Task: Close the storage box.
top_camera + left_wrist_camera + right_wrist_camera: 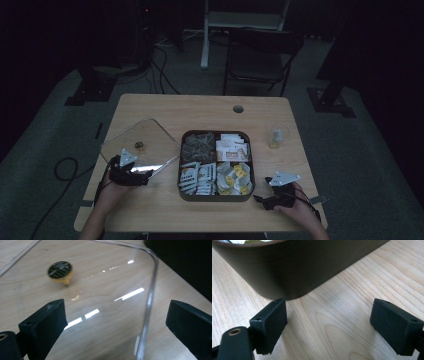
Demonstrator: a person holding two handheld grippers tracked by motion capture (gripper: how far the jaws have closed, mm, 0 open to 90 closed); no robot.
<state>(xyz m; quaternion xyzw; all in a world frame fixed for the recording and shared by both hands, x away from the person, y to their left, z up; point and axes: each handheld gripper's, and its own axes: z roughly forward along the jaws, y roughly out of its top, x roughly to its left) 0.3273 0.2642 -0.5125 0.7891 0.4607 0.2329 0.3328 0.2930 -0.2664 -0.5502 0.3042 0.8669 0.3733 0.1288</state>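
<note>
A dark brown square tray (pixel 216 197) sits mid-table, its four compartments filled with several packets and sachets. To its left a clear lid (pixel 150 137) with a small gold knob (pixel 139 146) lies on the wood. My left gripper (pixel 145 174) rests at the lid's near edge, open. In the left gripper view the lid's rim (pixel 149 305) runs between the wide-apart jaws of the left gripper (pixel 115 322), and the knob (pixel 60 270) lies beyond. My right gripper (pixel 259 199) is open by the tray's near right corner. The right gripper (pixel 328 320) faces the tray wall (pixel 287 270) with only bare wood between its jaws.
A small glass jar (pixel 276 137) stands right of the tray. A cable hole (pixel 238 108) is near the table's far edge. A folding chair (pixel 257 60) and floor cables (pixel 162 70) lie beyond the table in the dark.
</note>
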